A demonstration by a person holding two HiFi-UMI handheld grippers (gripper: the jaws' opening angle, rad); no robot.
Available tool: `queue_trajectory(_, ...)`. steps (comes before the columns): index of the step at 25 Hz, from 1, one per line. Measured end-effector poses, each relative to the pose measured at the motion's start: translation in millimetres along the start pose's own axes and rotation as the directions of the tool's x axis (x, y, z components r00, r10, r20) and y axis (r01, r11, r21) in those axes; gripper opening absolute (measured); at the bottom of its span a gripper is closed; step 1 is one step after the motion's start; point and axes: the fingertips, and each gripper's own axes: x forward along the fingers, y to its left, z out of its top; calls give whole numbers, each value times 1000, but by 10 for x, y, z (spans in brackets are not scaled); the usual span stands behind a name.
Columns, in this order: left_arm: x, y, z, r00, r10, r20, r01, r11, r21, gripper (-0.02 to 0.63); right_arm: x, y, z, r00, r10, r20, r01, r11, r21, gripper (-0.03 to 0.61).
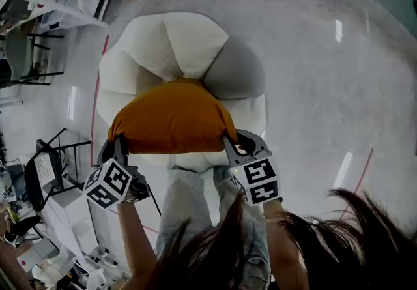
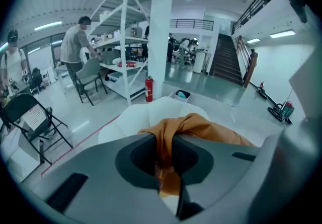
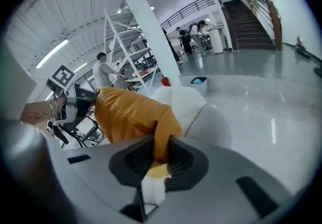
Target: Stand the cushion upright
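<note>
The orange cushion (image 1: 172, 116) lies on the near edge of the big white puffy seat (image 1: 163, 41), and it looks soft, light and floppy, so its two near corners seem the best hold, where the left gripper (image 1: 119, 143) and right gripper (image 1: 229, 143) each have their jaws pinched on the cloth.

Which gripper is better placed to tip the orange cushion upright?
Neither alone, probably: left gripper and right gripper each clamp a near corner of the cushion, so lift both together.
</note>
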Motion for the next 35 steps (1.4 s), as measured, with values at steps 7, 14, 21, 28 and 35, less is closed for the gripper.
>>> queue_trajectory(7, 354, -61, 275, 999, -34, -10, 35, 998, 54, 32, 159, -94, 174, 998, -43, 39, 41, 997, 63, 55)
queue_trajectory(14, 638, 44, 441, 996, -83, -34, 85, 994, 71, 32, 393, -144, 444, 993, -92, 73, 89, 995, 54, 66)
queue_trajectory(21, 1036, 159, 752, 989, -119, -84, 127, 987, 96, 34, 648, -152, 883, 977, -149, 151, 139, 988, 72, 77)
queue_trajectory(28, 1409, 148, 1101, 986, -113, -125, 133, 977, 164, 52, 849, -302, 1351, 960, -188, 209, 171, 980, 98, 94)
queue_trajectory(35, 1507, 107, 1088, 966, -146, -214, 193, 957, 217, 94, 806, -441, 1345, 938, -217, 270, 189, 974, 127, 121)
